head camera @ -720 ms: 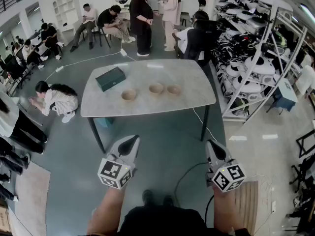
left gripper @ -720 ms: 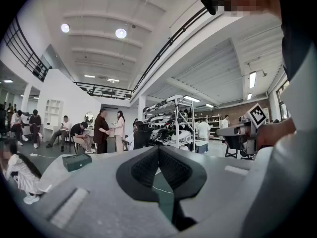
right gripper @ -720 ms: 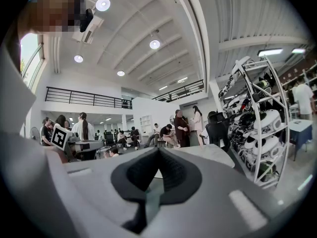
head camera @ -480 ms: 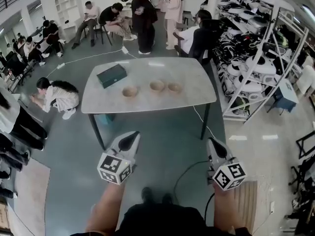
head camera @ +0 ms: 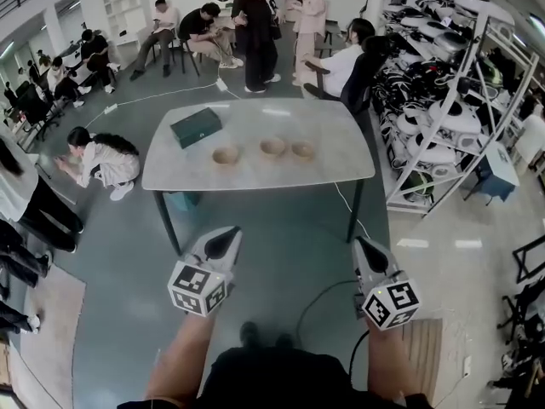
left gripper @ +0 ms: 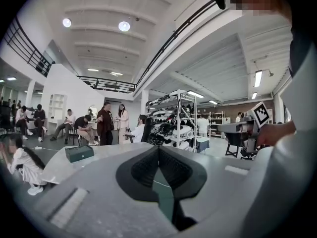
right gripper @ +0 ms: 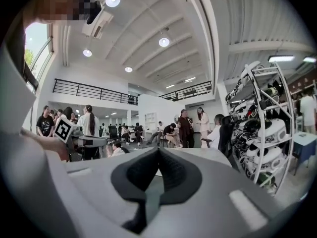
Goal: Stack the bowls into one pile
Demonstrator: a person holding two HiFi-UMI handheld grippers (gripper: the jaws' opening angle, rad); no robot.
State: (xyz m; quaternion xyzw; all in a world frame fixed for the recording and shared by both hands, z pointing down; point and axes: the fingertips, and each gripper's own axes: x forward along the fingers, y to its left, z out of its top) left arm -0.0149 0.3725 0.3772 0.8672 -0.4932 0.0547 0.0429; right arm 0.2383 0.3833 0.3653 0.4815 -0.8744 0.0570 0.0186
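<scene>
Bowls point(head camera: 272, 147), three, spaced out in a row across the middle of the table point(head camera: 255, 175), none stacked yet. Look light and rigid, maybe wooden, probably a bit slick. Best pinched at the rim, one jaw inside, one outside. Left gripper point(head camera: 223, 242) and right gripper point(head camera: 364, 252) both clamped shut on nothing, well short of the table's near edge.

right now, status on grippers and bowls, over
Left gripper and right gripper shut, empty, short of the table. Left bowl, middle bowl, right bowl in a row, unstacked. Green box off to one side, apart.
</scene>
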